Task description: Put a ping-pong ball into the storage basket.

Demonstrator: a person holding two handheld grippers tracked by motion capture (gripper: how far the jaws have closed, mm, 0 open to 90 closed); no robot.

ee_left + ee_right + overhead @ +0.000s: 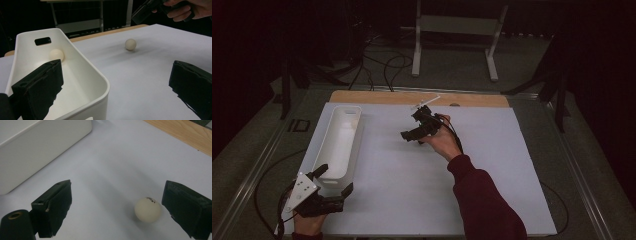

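Ball (pixel 147 209) between spread jaws of right gripper (pixel 117 207), second ball (pixel 56 54) inside bin (pixel 82 72) at tabletop's left edge, seen past released left gripper (pixel 115 85).

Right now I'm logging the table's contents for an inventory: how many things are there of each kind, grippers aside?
White balls: 2, one inside the bin, one loose on the table
White plastic bin: 1
Total: 3

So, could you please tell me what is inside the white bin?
One white ball lies inside the white bin near its far end. The left gripper covers part of the bin's near floor.
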